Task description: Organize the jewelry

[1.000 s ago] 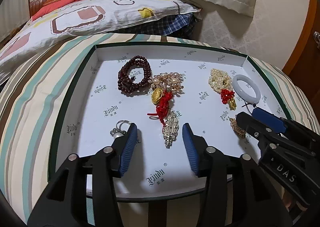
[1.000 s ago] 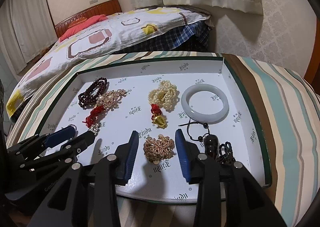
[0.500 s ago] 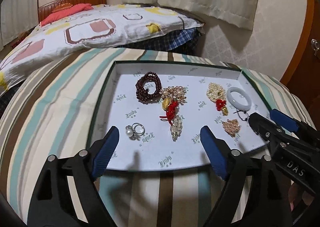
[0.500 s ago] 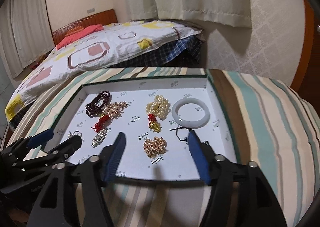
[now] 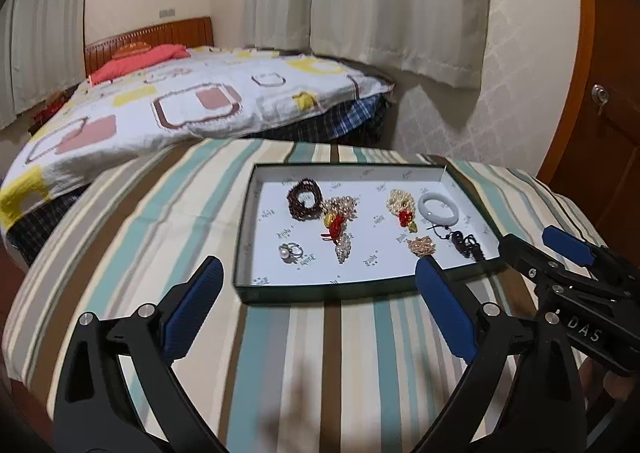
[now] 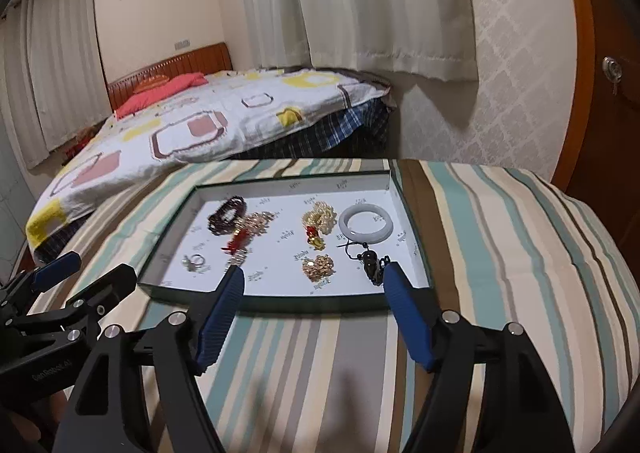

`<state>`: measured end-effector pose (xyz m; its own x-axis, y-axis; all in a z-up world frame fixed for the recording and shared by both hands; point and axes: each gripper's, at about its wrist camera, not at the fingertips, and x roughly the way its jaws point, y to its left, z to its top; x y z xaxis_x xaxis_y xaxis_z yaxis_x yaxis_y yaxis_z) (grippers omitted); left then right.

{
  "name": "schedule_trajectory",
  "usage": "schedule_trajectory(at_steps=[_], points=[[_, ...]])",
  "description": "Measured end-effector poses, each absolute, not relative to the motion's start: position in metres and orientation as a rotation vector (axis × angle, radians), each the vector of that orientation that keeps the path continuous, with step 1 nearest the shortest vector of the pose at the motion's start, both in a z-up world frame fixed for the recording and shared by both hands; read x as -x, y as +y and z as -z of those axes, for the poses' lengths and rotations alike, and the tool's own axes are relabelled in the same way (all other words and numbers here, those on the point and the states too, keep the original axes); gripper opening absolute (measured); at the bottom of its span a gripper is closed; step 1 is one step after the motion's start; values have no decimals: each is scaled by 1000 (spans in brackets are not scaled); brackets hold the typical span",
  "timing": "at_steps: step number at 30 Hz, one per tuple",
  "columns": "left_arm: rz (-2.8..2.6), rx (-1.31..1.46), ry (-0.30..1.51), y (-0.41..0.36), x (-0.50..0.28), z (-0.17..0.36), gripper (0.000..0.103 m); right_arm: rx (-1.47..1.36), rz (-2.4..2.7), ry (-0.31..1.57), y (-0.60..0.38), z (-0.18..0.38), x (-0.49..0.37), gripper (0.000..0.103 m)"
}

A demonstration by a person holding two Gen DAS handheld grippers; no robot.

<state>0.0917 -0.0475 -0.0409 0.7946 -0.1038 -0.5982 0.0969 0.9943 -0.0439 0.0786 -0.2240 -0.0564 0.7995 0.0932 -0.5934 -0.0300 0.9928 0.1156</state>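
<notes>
A shallow green-edged tray with a white floor lies on the striped cloth; it also shows in the right wrist view. In it lie a dark red bead bracelet, a gold and red tasselled ornament, a pearl ring, a pearl cluster, a white jade bangle, a gold chain and a dark bead cord. My left gripper is open and empty, in front of the tray. My right gripper is open and empty, in front of the tray.
The striped cloth covers a rounded surface that drops off at its edges. A bed with a patterned quilt lies behind it. Curtains hang at the back. A wooden door stands at the right.
Both grippers have drawn back and up from over the tray to in front of it. Their jaws have opened wider. The jewelry has not moved.
</notes>
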Motion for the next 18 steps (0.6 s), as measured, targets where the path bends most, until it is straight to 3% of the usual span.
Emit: schedule_trajectory(at_steps=[18], points=[[19, 25, 525, -15, -5, -17, 99, -87, -49, 492, -226, -2, 4, 76]])
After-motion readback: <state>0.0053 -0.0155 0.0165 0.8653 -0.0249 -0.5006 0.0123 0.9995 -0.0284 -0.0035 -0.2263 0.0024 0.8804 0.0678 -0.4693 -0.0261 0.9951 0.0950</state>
